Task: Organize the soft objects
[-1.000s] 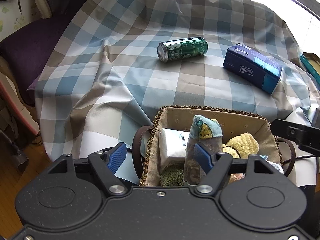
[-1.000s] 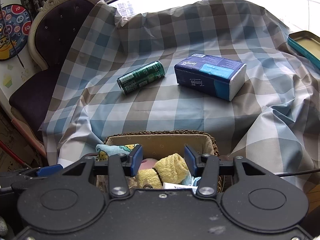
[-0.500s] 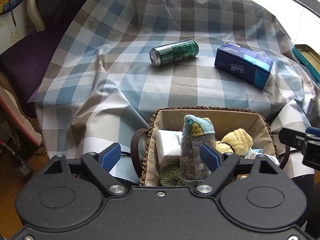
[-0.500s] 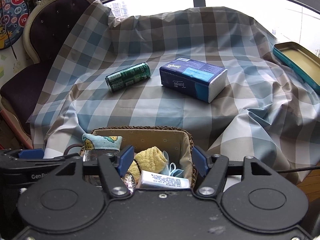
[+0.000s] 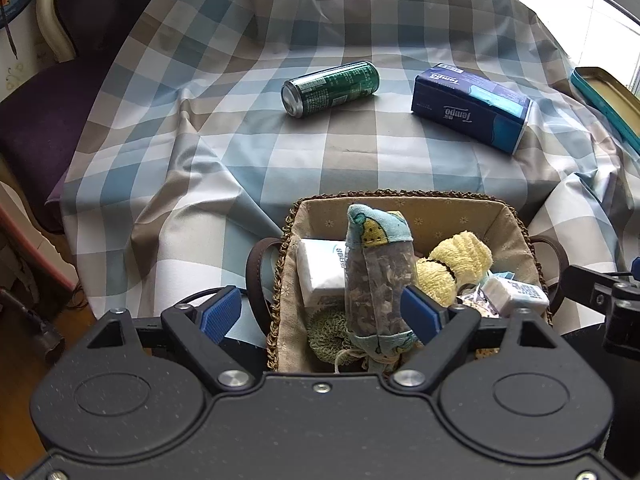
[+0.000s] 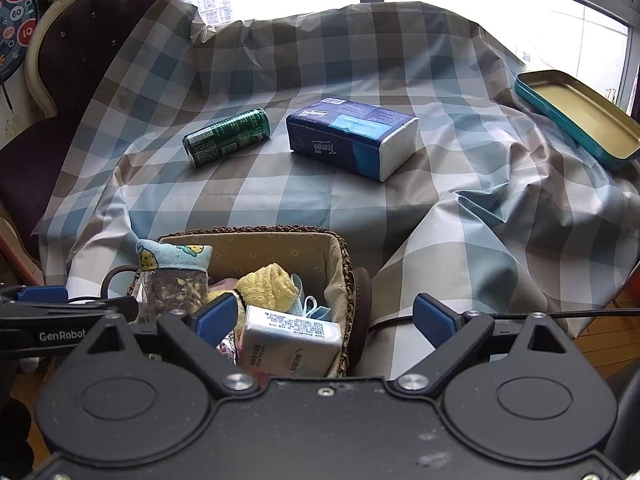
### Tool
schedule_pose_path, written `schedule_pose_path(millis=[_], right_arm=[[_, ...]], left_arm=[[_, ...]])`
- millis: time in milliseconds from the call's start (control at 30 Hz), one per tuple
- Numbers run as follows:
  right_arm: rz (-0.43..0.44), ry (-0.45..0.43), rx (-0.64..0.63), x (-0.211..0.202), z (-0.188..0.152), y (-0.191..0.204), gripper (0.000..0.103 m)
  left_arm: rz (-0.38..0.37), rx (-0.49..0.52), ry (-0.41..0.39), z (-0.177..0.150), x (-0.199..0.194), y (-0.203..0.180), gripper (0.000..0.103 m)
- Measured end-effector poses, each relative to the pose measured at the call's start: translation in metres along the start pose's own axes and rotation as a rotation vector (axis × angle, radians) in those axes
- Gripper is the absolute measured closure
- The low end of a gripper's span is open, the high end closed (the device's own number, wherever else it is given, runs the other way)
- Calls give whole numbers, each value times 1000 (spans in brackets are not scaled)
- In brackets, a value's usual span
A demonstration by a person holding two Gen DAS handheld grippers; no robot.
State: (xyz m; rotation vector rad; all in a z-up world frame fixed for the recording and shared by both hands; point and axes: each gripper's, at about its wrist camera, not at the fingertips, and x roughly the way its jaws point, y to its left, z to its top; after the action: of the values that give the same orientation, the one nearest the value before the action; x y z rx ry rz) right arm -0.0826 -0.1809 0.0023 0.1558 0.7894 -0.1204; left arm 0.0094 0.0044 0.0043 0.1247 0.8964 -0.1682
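While both the left hand-held gripper and right hand-held gripper gape wide, holding nothing, the sachet pouch stands in the wicker basket. Gathering seems nearly done; beyond the basket, the Tempo tissue pack probably comes next, needing a wide grasp.

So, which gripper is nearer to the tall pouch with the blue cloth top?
Left. The left gripper has the pouch between its open fingers; the right gripper hangs open further right, over the basket's right side.
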Motion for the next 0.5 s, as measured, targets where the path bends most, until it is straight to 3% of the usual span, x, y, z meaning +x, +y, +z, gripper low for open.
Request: schedule_pose_path(millis=[500], right_arm=[[-66,15,-4,3,-4,1,0]], left_arm=[[7,-12,30,0,3,1,19]])
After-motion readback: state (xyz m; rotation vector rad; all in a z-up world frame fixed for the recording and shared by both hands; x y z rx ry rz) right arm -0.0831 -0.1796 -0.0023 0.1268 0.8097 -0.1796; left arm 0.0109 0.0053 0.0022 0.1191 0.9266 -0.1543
